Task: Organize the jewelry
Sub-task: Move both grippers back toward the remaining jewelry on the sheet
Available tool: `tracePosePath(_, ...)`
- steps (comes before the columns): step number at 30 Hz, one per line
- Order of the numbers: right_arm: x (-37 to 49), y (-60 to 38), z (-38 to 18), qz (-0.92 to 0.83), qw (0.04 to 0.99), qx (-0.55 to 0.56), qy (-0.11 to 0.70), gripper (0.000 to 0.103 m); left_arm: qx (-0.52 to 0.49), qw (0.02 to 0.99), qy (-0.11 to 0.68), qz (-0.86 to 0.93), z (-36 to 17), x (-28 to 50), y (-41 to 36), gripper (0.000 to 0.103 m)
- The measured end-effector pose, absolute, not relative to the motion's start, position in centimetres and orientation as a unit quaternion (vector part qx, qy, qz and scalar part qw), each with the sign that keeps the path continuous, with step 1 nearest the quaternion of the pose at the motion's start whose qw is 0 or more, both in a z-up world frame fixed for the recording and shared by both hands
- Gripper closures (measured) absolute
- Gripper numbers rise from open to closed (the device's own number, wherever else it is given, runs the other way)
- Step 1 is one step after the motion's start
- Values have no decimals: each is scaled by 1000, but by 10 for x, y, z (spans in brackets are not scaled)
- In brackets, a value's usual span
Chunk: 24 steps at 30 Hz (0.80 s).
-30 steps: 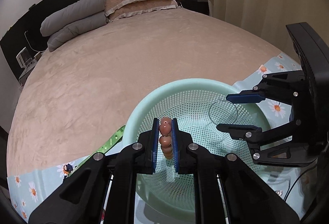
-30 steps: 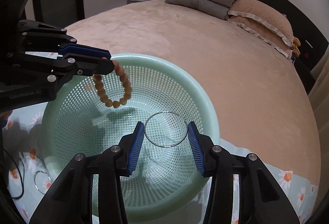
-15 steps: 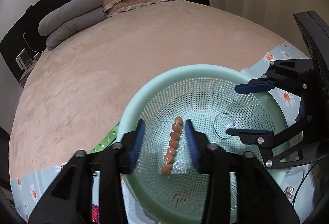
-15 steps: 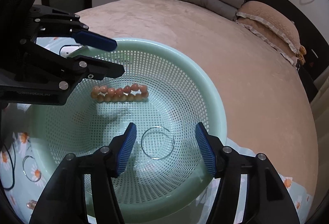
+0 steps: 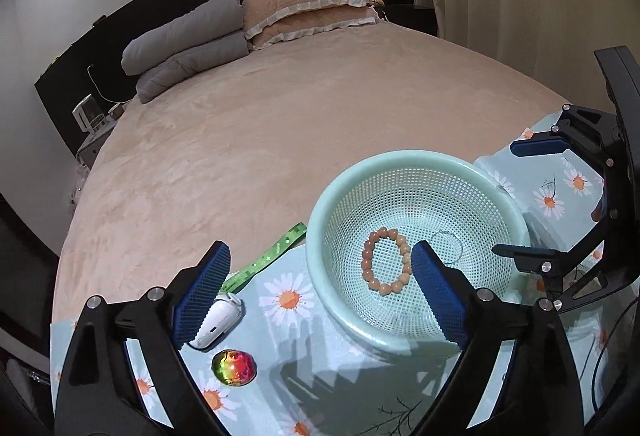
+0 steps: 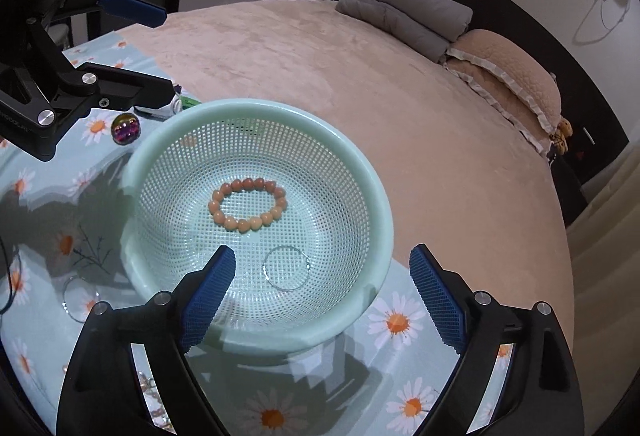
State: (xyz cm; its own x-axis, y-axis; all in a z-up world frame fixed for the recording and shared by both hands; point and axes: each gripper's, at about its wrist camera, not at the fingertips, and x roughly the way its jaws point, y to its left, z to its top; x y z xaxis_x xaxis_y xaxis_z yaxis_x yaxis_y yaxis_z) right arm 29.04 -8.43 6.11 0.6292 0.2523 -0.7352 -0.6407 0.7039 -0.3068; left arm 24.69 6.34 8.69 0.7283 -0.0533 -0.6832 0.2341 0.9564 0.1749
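A pale green mesh basket [image 5: 348, 176] [image 6: 372, 196] stands on a daisy-print cloth on the bed. An orange bead bracelet [image 5: 404, 247] [image 6: 240, 224] lies flat on its floor. A thin silver bangle [image 5: 460, 246] [image 6: 286, 273] lies beside the bracelet in the basket. My left gripper [image 5: 320, 284] is open and empty, above the basket's near-left rim. My right gripper [image 6: 322, 288] is open and empty, above the basket's near rim, and shows at the right in the left wrist view [image 5: 516, 200].
On the daisy cloth [image 5: 288, 300] left of the basket lie a white case [image 5: 218, 320], an iridescent stone [image 5: 234, 367] [image 6: 126, 128] and a green tape strip [image 5: 276, 250]. Another thin bangle [image 6: 80, 300] and a chain [image 6: 150, 392] lie on the cloth. Pillows [image 5: 304, 10] lie at the bed's head.
My left gripper opened and dropped the bead bracelet into the basket; my right gripper opened and released the silver bangle there. Both grippers then pulled back and up from the basket.
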Motion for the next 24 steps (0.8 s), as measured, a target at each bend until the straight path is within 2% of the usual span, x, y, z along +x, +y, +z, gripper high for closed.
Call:
tracePosePath(3,272,-91,74,257,861,-278,339,18,124,925,353,-68,96,228,66,8)
tracePosePath(10,227,-104,89,254,866,-266,339,18,129,922,357,-72,99,189,66,7)
tracePosePath(24,178,-131,61,249,862,-234,374,17,131,900,406,-93,51,150,62,6)
